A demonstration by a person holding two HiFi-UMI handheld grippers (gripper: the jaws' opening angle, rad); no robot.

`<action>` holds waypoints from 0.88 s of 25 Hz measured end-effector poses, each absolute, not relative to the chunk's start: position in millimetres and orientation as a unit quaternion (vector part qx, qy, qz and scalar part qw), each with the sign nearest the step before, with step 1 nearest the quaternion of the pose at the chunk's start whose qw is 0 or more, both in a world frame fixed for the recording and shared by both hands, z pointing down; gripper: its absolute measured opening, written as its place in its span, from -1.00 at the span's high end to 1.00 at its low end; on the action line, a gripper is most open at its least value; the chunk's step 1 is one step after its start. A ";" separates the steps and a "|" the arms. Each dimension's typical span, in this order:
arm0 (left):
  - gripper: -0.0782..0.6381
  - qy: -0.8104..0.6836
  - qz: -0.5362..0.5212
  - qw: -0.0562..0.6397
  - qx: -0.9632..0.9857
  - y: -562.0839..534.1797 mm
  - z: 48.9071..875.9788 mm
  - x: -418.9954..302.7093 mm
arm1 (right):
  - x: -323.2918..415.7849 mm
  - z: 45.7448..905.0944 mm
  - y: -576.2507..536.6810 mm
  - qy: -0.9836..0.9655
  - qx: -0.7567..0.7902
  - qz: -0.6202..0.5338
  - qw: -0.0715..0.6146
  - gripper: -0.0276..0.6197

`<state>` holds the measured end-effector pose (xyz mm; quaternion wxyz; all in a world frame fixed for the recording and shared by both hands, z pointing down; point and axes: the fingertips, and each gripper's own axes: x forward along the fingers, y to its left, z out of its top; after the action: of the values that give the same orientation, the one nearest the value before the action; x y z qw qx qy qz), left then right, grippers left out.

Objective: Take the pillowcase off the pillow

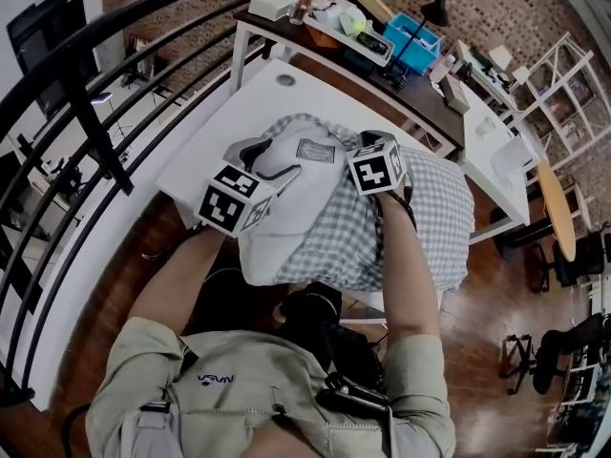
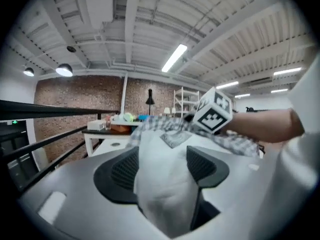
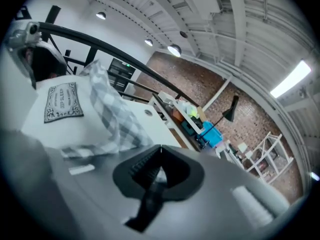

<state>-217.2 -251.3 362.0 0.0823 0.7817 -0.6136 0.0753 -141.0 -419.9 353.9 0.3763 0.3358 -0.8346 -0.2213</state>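
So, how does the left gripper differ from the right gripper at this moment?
The left gripper has its jaws wide apart; the right gripper has them shut together. The white pillow lies between the left gripper's jaws; nothing shows between the right gripper's. Both are where the pillow comes out of the checked pillowcase.

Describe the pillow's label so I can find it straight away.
On the white table lies a pillow, partly out of its checked pillowcase. The label sits on the bare white end. It is a small grey rectangle with a dark border, the only printed patch on the plain fabric.
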 end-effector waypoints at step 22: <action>0.69 -0.577 0.199 -0.068 0.789 -226.3 392.5 -142.0 | -247.1 354.7 -336.0 -0.870 0.086 -0.185 0.450 0.88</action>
<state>-142.0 -226.3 392.5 -0.0680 0.7889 -0.5774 0.1992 -247.1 -336.0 354.7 0.4497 0.0857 -0.8697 -0.1847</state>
